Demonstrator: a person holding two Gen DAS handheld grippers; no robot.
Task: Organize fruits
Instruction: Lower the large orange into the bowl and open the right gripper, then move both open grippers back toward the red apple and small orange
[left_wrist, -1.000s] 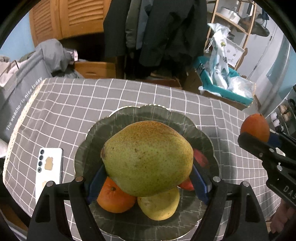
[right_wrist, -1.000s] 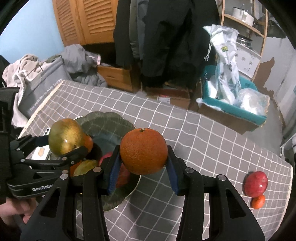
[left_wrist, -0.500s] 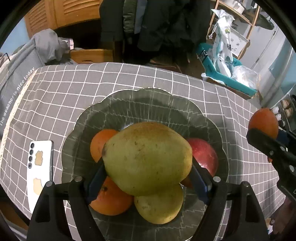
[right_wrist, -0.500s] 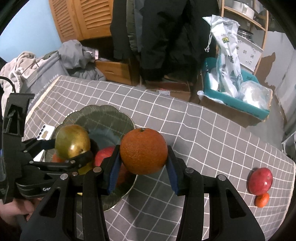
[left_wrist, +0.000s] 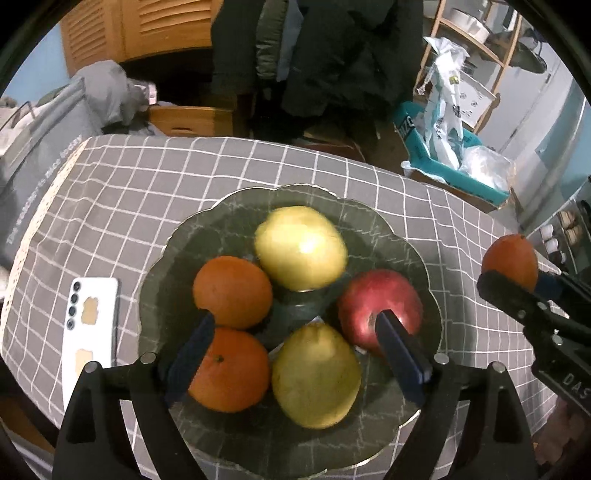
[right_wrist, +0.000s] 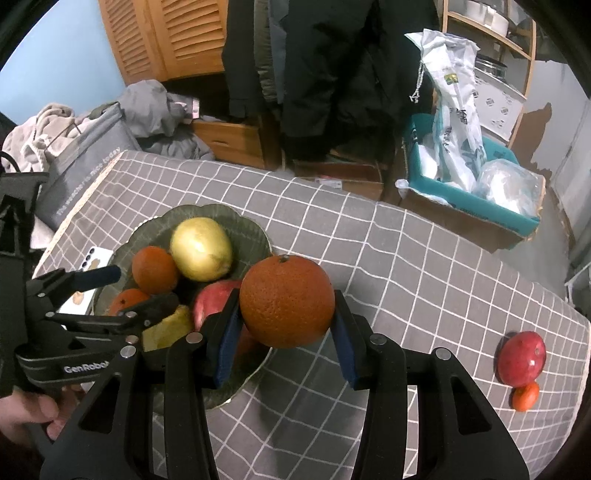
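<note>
**Jaws on the orange, bowl nearly full**

Jaws of the right gripper (right_wrist: 286, 334) are clamped on an orange (right_wrist: 287, 301), which is held in the air above the near right rim of the bowl (right_wrist: 255, 236). Jaws of the left gripper (left_wrist: 295, 343) stand apart with nothing between them, poised over the fruit in the bowl.

5 fruits are seen in the bowl from the left wrist view: a pear (left_wrist: 301, 247) at the back, 2 oranges on the left, a second pear (left_wrist: 316, 374) at the front, and an apple (left_wrist: 380, 308) on the right. Only a small dark gap is left in the middle. An apple (right_wrist: 521, 357) and a small orange fruit (right_wrist: 525, 396) lie touching each other, well apart from the bowl, near the right edge of the counter (right_wrist: 406, 266). A phone (left_wrist: 90, 332) lies just beside the bowl on its left.

The step in hand is judged to be the placing of the held orange. It would best be carried over the central gap or the back right of the bowl, lowered until it rests against the fruit there, and only then released; a drop from height could set it rolling over the shallow rim. The left gripper should be drawn clear first, since its fingers hang over the landing spot. The round fruit is likely to settle by itself once nested between neighbours.
</note>
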